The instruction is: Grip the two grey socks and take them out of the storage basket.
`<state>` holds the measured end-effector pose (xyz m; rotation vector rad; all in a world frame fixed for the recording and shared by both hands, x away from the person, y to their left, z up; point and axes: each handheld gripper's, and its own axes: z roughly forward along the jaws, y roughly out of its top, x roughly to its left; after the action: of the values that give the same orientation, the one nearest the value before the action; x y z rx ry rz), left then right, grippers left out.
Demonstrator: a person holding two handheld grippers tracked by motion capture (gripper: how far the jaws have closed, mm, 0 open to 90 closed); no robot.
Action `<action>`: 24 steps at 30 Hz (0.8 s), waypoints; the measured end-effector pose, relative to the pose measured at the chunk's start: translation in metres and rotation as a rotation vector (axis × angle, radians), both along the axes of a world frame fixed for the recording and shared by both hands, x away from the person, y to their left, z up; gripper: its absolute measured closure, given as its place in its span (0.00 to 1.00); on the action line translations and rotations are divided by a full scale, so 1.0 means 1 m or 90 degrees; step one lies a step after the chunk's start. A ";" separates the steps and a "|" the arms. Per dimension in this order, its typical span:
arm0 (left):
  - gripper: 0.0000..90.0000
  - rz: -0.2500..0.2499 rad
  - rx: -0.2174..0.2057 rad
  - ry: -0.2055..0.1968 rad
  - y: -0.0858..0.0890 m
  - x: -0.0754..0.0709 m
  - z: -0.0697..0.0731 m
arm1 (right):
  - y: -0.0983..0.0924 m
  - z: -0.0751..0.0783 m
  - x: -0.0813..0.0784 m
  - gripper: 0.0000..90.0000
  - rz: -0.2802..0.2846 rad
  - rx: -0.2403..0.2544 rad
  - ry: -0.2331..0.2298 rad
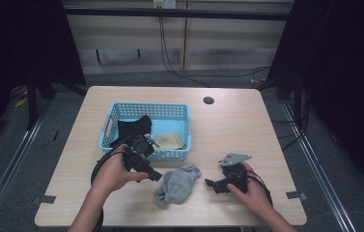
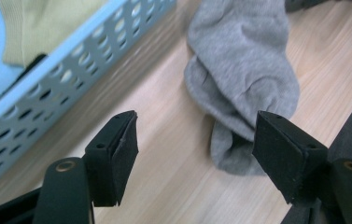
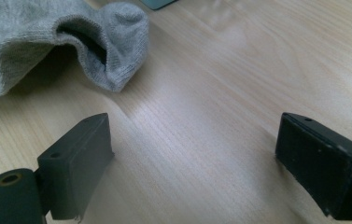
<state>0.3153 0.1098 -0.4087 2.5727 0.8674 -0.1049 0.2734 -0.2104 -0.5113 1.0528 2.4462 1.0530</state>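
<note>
A crumpled grey sock (image 1: 179, 182) lies on the wooden table (image 1: 228, 130) just in front of a light-blue perforated basket (image 1: 113, 116). In the left gripper view the grey sock (image 2: 239, 74) lies ahead of the open jaws, with its lower end between them. My left gripper (image 1: 154, 175) hovers at the sock's left edge, open and holding nothing. In the right gripper view the sock's cuff (image 3: 103, 42) is at the upper left. My right gripper (image 1: 210, 183) rests low to the sock's right, open, with bare table between its jaws.
Inside the basket lie a black garment (image 1: 133, 128) and a pale yellow cloth (image 1: 171, 140). A round cable hole (image 1: 208, 100) sits at the table's far side. Dark frames and cables surround the table on the floor.
</note>
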 end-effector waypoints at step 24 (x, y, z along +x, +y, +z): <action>0.29 0.048 -0.033 -0.020 0.066 0.011 -0.030 | 0.000 0.000 0.000 0.12 0.000 0.000 0.000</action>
<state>0.3264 0.1763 -0.4382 2.4841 0.9362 -0.0640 0.2734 -0.2104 -0.5113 1.0529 2.4460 1.0530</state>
